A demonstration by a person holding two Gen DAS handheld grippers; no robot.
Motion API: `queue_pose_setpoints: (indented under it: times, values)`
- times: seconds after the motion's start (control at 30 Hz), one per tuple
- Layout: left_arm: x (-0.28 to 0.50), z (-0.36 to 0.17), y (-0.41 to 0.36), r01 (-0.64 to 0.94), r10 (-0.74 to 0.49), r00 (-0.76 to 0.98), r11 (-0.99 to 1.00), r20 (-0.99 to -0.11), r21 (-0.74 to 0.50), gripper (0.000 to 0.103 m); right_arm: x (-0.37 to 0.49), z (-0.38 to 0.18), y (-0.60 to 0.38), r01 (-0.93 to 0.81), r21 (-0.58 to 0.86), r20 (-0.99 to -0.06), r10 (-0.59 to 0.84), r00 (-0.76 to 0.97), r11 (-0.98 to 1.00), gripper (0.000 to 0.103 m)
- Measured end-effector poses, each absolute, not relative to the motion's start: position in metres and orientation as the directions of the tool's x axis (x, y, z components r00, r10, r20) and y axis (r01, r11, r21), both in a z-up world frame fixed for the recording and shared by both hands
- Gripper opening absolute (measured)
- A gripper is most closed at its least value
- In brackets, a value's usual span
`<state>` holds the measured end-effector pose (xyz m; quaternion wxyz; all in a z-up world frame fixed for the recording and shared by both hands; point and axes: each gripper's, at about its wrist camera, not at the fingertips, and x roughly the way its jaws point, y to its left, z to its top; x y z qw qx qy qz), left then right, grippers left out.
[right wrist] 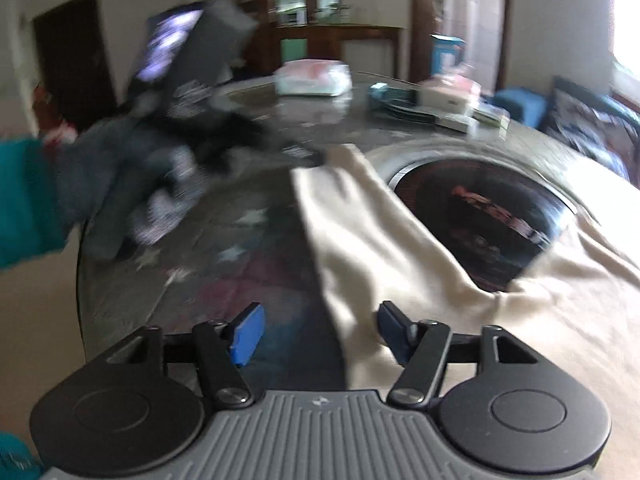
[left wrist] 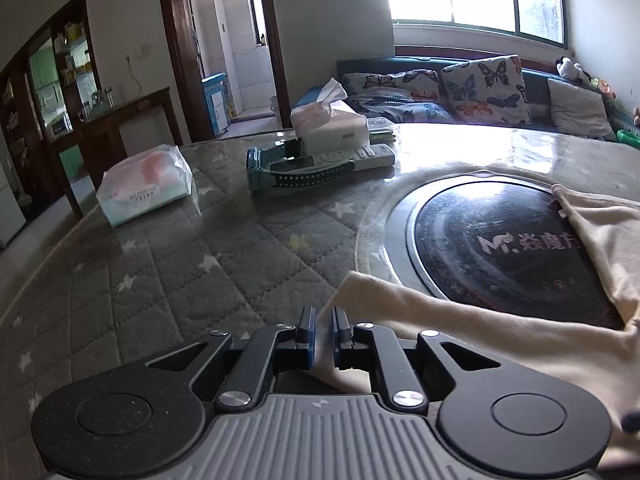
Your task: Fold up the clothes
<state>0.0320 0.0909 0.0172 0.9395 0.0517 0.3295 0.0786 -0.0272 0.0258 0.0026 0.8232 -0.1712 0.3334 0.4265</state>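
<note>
A cream garment (left wrist: pixel 460 320) lies across the quilted grey table cover (left wrist: pixel 180 280) and partly over a round black cooktop (left wrist: pixel 500 248). My left gripper (left wrist: pixel 322 320) is shut on a corner fold of the garment, with cloth pinched between the blue pads. In the blurred right wrist view the garment (right wrist: pixel 380 240) runs from the near edge toward the far corner. There a gloved hand (right wrist: pixel 120 184) with a teal sleeve holds the left gripper. My right gripper (right wrist: pixel 320 316) stands open at the garment's near left edge. The cloth reaches between its pads, which do not press it.
On the far side of the table sit a pack of wipes (left wrist: pixel 146 188), a tissue box (left wrist: pixel 328 124), a remote (left wrist: pixel 360 158) and a blue strapped device (left wrist: pixel 296 168). A sofa with butterfly cushions (left wrist: pixel 484 88) stands behind, under a window.
</note>
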Motion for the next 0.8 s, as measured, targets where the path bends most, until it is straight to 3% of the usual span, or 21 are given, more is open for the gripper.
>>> queue_pose_setpoints:
  times: [0.57, 0.7, 0.8]
  values:
    - [0.042, 0.017, 0.097, -0.152, 0.229, 0.752, 0.973, -0.619, 0.175, 0.014, -0.063, 0.015, 0.010, -0.846, 0.014, -0.681, 0.625, 0.382, 0.532, 0.065]
    - [0.025, 0.027, 0.086, -0.123, 0.172, 0.776, 0.985, -0.607, 0.121, 0.023, -0.069, 0.030, -0.017, -0.815, 0.004, -0.644, 0.625, 0.442, 0.580, 0.065]
    - [0.007, 0.033, 0.068, -0.075, 0.118, 0.801, 0.992, -0.587, 0.098, 0.024, -0.071, 0.040, -0.047, -0.766, -0.007, -0.626, 0.595, 0.505, 0.643, 0.065]
